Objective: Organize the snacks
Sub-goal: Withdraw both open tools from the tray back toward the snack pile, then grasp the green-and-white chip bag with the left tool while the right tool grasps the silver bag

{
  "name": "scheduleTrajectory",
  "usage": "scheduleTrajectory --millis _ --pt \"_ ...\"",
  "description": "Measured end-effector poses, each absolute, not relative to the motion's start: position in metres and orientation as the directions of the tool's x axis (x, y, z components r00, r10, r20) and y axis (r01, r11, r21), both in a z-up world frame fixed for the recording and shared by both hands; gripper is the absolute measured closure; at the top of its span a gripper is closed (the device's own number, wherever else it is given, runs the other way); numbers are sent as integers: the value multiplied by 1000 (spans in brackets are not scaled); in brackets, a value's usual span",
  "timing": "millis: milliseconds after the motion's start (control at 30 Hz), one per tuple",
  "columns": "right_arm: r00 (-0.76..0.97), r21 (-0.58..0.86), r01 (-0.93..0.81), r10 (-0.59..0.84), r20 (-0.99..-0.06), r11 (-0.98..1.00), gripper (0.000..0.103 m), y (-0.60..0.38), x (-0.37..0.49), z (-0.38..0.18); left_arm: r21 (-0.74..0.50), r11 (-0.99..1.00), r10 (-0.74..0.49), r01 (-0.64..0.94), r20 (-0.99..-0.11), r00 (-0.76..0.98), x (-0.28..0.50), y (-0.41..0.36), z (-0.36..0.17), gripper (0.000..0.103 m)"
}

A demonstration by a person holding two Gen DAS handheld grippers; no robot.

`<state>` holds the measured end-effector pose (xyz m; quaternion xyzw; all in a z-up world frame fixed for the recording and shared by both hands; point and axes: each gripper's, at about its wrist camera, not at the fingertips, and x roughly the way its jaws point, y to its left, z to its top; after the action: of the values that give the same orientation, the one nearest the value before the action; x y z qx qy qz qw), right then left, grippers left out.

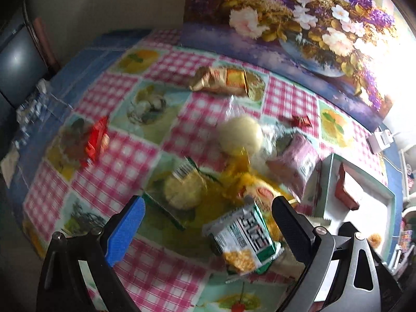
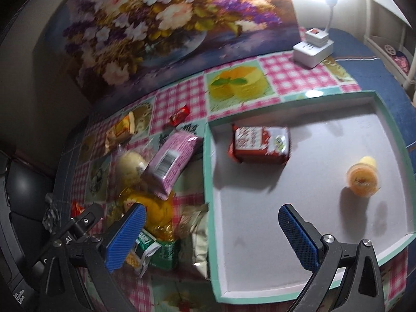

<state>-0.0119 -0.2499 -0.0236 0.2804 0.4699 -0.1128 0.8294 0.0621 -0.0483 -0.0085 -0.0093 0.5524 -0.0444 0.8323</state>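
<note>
Both tongs gaping, empty: left tongs [image 1: 208,208] hovering over snack pile [image 1: 234,182] on table [image 1: 161,273], right tongs [image 2: 212,218] straddling tray [image 2: 212,182] rim. Risk: crowded packs, so left may be grabbing two or knocking one off.

A shallow teal-rimmed tray [image 2: 212,182] with a white floor holds a red-and-white packet [image 2: 260,143] lying flat near its far left corner and a small orange jelly cup [image 2: 362,180] on its side to the right. Beside the tray's left wall lies a heap: a pink packet [image 2: 169,161], a pale round bun [image 2: 130,166], a yellow bag [image 2: 156,210] and a green-and-white packet [image 1: 244,236].
</note>
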Motion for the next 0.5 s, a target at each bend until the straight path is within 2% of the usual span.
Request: scheduleTrajectory --millis 100,200,500 --pt "512 327 449 61 -857 832 7 -240 -12 -29 -98 994 -108 45 -934 341 62 -44 -19 6" --pt "491 321 458 65 -869 829 9 -237 -15 -38 -153 988 -154 28 -940 304 61 -40 -27 6" --pt "435 298 467 77 -897 833 20 -230 -16 -55 -152 987 -161 53 -950 267 62 -58 -40 6"
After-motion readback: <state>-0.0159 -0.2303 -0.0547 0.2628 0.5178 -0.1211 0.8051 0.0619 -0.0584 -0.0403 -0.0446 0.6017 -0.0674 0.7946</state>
